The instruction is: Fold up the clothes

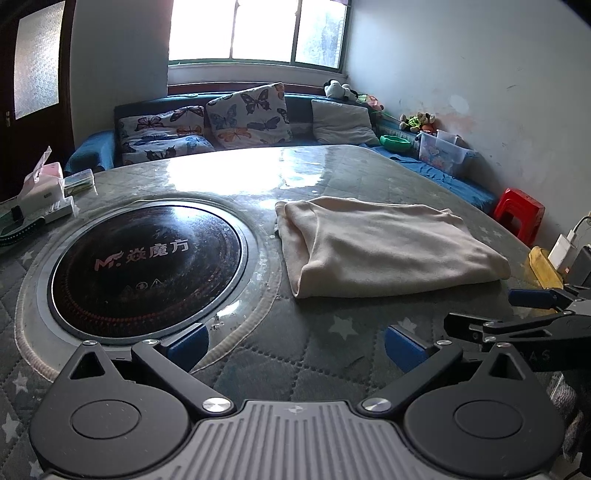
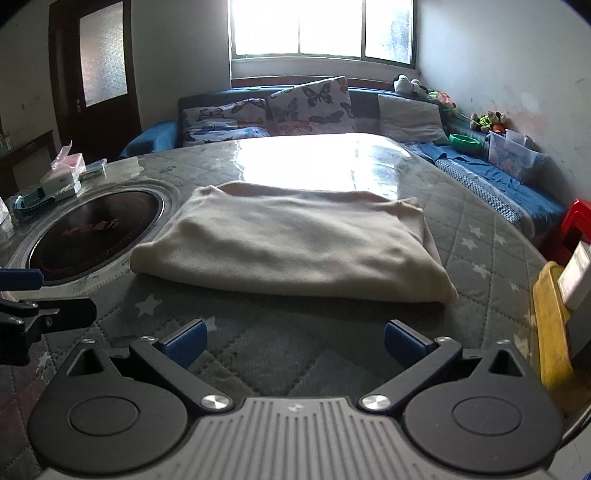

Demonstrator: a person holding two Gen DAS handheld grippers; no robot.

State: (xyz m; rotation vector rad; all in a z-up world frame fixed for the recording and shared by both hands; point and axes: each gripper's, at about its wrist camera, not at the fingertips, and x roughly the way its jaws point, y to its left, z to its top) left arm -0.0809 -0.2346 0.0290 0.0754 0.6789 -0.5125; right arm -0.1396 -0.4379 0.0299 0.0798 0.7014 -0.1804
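Facing the folded cream garment (image 2: 291,240) dead ahead, long axis crosswise, your right gripper (image 2: 293,341) sat nearer than your left gripper (image 1: 295,345), both jaws apart and empty.

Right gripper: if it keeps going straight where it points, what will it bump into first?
Probably the bare quilted table cover, then the near edge of the folded cream cloth lying ahead. The right gripper is open and empty; depth is hard to judge.

Blown-out daylight from the window (image 1: 258,29) glares off the table (image 1: 229,173), corners dark, edges bowed by fisheye
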